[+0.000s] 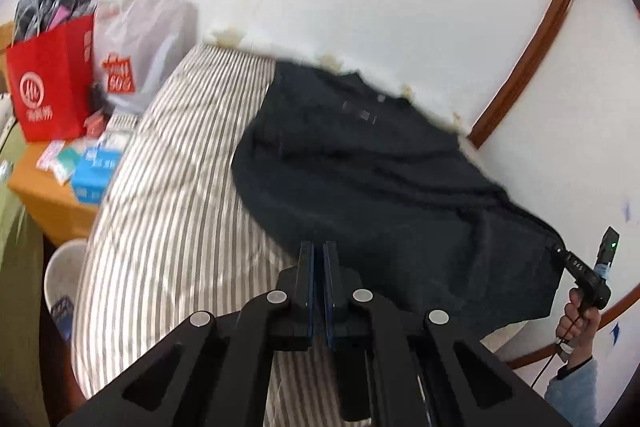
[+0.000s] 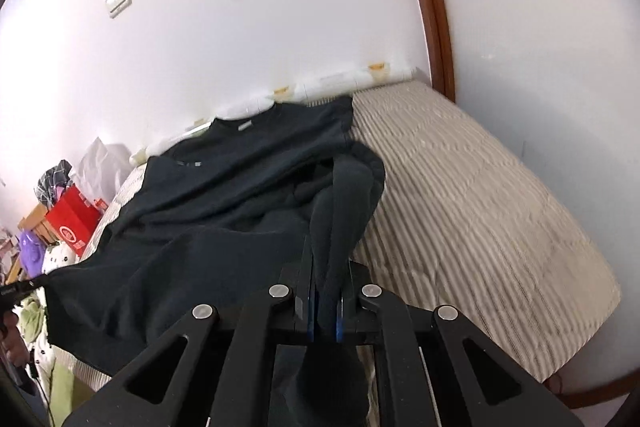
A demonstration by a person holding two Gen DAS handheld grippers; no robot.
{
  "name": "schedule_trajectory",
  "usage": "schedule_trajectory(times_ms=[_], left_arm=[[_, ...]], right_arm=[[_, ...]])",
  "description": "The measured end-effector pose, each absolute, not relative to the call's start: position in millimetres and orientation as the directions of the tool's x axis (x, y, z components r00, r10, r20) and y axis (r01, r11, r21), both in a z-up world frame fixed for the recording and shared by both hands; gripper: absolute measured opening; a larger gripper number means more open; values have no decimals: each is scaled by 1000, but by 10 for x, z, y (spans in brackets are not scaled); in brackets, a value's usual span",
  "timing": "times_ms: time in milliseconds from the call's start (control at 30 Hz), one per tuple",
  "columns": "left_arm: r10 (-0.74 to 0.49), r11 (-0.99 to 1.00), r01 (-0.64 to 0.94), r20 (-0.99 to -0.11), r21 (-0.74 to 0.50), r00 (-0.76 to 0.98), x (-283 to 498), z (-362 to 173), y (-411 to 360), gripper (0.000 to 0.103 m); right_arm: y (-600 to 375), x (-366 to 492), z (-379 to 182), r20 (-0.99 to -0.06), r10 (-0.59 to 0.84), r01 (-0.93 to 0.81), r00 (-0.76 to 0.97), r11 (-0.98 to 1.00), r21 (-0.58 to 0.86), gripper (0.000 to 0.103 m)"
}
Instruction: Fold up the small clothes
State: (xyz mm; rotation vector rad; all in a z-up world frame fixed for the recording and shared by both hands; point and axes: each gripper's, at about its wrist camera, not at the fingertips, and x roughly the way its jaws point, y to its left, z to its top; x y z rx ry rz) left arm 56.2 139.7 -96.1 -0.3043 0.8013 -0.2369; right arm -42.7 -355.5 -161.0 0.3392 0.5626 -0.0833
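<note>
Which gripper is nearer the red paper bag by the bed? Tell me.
Left. The left gripper grips the dark shirt on the side of the striped bed toward the red bag. The right gripper grips the shirt's far side, away from it.

Showing matte black linkage arms on the left gripper (image 1: 319,255), each pivot capped with a round silver screw, blue strips edging the flat fingers (image 1: 306,287). Repeating on the right gripper (image 2: 325,267): same black frame, silver screws, blue-edged pads. Wearing a pale blue cuffed sleeve (image 1: 574,383) at the right hand (image 1: 576,319), thin black cable trailing below.
</note>
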Motion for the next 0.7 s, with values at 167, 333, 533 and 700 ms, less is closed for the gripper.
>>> schedule_trajectory(times_ms=[167, 333, 533, 700], left_arm=[[-275, 940, 67, -622, -336, 733, 858, -721, 1363, 5], [-189, 952, -6, -606, -305, 772, 1251, -600, 1279, 5], [-128, 957, -72, -632, -281, 764, 1846, -615, 1218, 5], [-87, 964, -107, -666, -245, 741, 2430, -755, 1181, 5]], right_arm=[[-3609, -143, -1298, -486, 27, 131, 874, 949, 287, 6], [-3658, 359, -1090, -467, 54, 89, 882, 956, 278, 6], [-3697, 1125, -996, -462, 97, 56, 882, 950, 308, 7], [-3737, 1703, -1178, -480, 128, 60, 868, 932, 357, 7]])
